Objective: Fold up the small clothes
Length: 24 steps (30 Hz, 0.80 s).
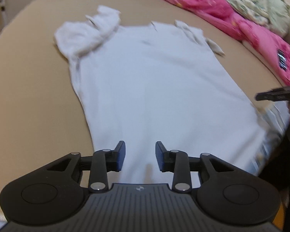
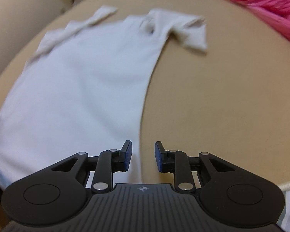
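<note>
a white t-shirt (image 1: 154,89) lies spread flat on a tan bed surface (image 1: 33,96), one sleeve rumpled, no fold yet made. the left gripper (image 1: 140,156) and right gripper (image 2: 143,156) hover over its near hem, jaws partly open, holding nothing.

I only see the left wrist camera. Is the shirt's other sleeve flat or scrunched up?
Observer: In the right wrist view that sleeve lies spread flat on the tan surface.
Operator: Where's the right gripper?
Observer: The right gripper is open, over the white shirt at its side edge near the bottom hem, nothing between the pads.
Operator: Is anything on the tan part beside it?
Observer: No, just bare tan surface, with pink bedding at the far corner.
</note>
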Tool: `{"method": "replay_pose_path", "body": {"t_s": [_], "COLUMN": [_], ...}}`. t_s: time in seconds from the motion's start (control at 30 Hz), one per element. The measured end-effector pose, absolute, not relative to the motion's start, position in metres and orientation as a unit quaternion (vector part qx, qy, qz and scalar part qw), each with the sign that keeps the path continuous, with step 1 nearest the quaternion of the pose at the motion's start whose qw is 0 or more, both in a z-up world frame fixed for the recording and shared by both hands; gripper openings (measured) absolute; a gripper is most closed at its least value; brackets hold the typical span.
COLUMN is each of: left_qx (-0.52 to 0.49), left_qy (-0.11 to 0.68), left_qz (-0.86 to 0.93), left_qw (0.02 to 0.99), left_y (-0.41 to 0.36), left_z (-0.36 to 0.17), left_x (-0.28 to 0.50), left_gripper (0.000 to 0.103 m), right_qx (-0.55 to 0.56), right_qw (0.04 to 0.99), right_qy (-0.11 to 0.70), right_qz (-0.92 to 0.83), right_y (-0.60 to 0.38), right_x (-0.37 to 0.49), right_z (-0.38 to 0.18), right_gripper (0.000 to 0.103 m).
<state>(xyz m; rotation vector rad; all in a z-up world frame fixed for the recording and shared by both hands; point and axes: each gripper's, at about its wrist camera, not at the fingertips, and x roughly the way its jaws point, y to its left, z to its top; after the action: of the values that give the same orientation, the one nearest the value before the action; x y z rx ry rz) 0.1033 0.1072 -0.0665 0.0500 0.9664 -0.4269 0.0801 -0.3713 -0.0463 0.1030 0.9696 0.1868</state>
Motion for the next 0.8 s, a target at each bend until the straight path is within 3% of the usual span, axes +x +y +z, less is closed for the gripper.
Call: {"method": "replay_pose_path", "body": {"t_s": [0.33, 0.57, 0.63, 0.8], "left_qx": [0.017, 0.023, 0.055, 0.128], "left_qy": [0.429, 0.434, 0.458, 0.479], "left_qz": [-0.136, -0.104, -0.09, -0.083], "left_qw": [0.893, 0.895, 0.883, 0.864], "left_y": [0.085, 0.077, 0.073, 0.061], "left_z": [-0.062, -0.073, -0.084, -0.103], "left_x": [0.14, 0.158, 0.164, 0.167], "left_gripper": [0.04, 0.041, 0.046, 0.048], "right_qx": [0.138, 0.153, 0.154, 0.173], "right_qw": [0.921, 0.926, 0.927, 0.926], "right_qy": [0.364, 0.344, 0.342, 0.336], "right_qz": [0.024, 0.02, 0.018, 0.006], "right_y": [-0.401, -0.401, -0.401, -0.409], "right_x": [0.118, 0.152, 0.162, 0.184], "right_z": [-0.02, -0.025, -0.028, -0.031], "right_gripper": [0.027, 0.018, 0.018, 0.018]}}
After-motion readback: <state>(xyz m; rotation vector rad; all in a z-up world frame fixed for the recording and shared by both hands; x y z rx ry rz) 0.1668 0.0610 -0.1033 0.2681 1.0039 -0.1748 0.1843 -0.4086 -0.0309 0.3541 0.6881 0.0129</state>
